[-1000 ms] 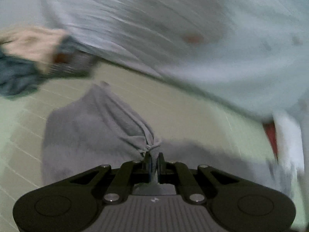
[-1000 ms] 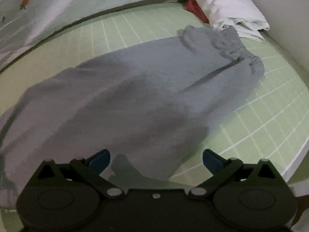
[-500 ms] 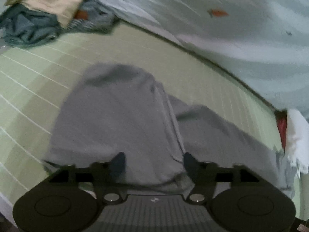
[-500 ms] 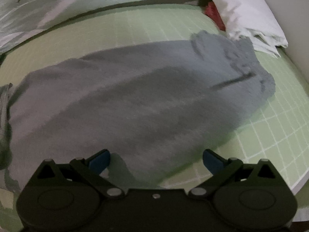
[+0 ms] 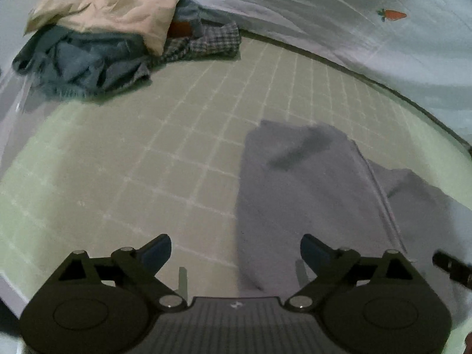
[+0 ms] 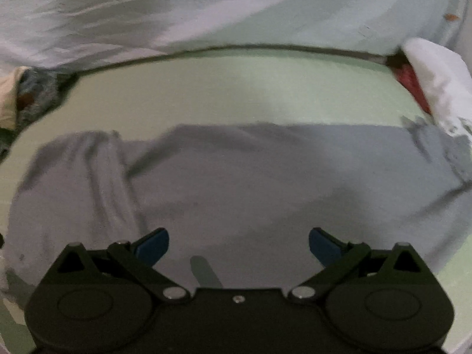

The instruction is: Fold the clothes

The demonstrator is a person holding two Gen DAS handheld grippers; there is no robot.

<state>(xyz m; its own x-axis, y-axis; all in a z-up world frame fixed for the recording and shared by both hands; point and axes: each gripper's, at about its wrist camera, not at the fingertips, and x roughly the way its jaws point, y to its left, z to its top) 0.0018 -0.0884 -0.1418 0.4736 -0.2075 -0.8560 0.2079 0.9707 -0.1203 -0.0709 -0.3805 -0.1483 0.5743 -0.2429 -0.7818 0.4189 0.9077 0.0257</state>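
Observation:
A grey garment lies spread across the green gridded mat, its left end folded over on itself; it also shows in the left wrist view. My left gripper is open and empty, low over the mat at the garment's left edge. My right gripper is open and empty, just above the garment's near edge.
A pile of unfolded clothes, beige, blue denim and plaid, lies at the mat's far left. A folded white cloth over a red one sits at the far right. A pale bedsheet with carrot prints rises behind the mat.
My left gripper let go of the bunched grey cloth, opened, and swung left over the bare mat. The garment's left end now lies folded over. My right gripper stayed open and turned left.

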